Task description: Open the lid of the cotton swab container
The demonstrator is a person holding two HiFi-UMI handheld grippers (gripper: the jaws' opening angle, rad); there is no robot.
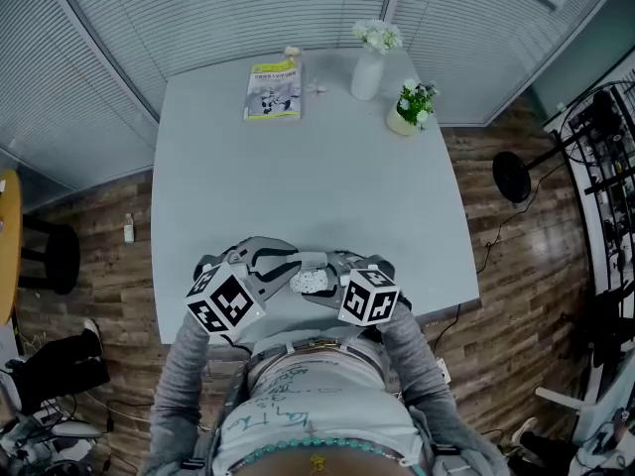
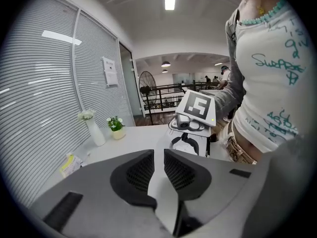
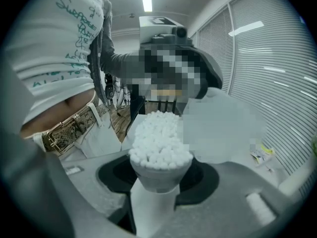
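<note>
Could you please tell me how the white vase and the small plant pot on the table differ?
The vase is tall and slim; the plant pot is low and squat. The vase holds white blooms; the plant pot shows green leaves with small white flowers. Both stand upright toward the table's far right corner.
</note>
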